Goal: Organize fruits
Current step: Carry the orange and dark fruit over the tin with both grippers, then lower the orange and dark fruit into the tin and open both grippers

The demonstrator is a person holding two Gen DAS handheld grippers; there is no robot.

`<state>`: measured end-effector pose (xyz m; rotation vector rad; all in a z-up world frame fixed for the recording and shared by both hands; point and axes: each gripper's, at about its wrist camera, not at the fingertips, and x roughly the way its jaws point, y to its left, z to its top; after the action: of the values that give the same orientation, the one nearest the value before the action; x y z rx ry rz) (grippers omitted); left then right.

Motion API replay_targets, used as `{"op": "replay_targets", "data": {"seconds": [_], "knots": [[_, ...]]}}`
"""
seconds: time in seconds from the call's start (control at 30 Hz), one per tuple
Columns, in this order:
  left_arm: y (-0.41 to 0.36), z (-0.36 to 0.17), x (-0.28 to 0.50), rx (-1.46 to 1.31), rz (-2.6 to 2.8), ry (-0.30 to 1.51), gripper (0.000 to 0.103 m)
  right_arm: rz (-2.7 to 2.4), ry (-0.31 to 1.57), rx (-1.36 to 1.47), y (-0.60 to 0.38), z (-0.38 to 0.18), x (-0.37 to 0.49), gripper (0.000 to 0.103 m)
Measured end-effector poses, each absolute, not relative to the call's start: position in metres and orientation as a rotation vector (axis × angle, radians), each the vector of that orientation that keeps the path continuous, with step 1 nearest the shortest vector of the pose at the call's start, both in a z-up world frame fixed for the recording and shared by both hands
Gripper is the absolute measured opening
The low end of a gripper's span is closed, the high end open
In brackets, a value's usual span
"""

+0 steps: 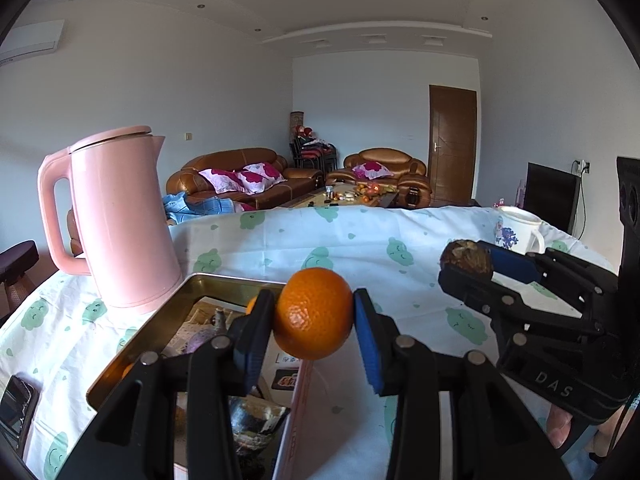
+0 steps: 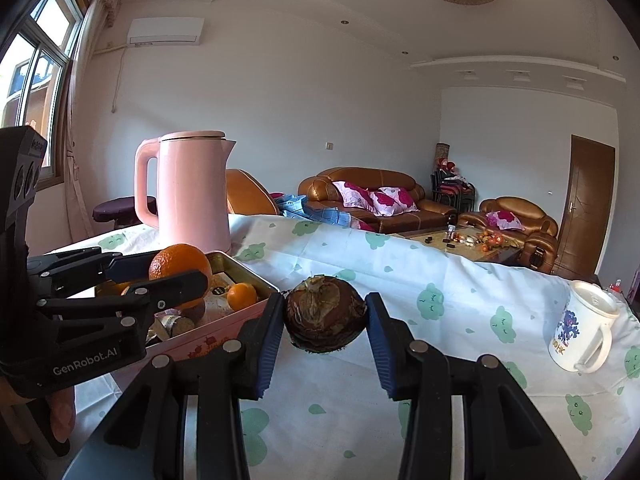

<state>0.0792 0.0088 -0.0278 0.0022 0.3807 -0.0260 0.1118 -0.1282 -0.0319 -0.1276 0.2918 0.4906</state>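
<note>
My left gripper is shut on an orange and holds it above the right edge of an open pink tin box. The orange and left gripper also show in the right wrist view, over the box. My right gripper is shut on a dark brown round fruit, held above the tablecloth to the right of the box. That fruit and right gripper show in the left wrist view too. A small orange and other items lie in the box.
A pink kettle stands behind the box at the left. A white mug stands at the table's right. A phone lies near the left table edge. The table has a white cloth with green prints.
</note>
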Motion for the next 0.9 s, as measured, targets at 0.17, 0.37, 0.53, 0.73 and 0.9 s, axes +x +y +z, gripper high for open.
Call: {"op": "replay_targets", "data": {"seconds": [0.17,0.37,0.53,0.73,0.9], "knots": [[0.018,-0.029,0.076,-0.004,-0.007,0.384,0.042,0.510,0.303,-0.108,-0.123,-0.030,0.115,0.043],[0.028,-0.026,0.072,-0.008,0.012,0.377,0.042,0.536,0.309,-0.113,-0.111,-0.028,0.116,0.043],[0.039,-0.024,0.069,-0.015,0.039,0.375,0.042,0.563,0.307,-0.132,-0.096,-0.024,0.115,0.043],[0.058,-0.022,0.068,-0.033,0.073,0.374,0.042,0.590,0.302,-0.146,-0.080,-0.019,0.114,0.043],[0.075,-0.021,0.067,-0.047,0.109,0.373,0.042,0.614,0.311,-0.137,-0.068,-0.017,0.117,0.043]]}}
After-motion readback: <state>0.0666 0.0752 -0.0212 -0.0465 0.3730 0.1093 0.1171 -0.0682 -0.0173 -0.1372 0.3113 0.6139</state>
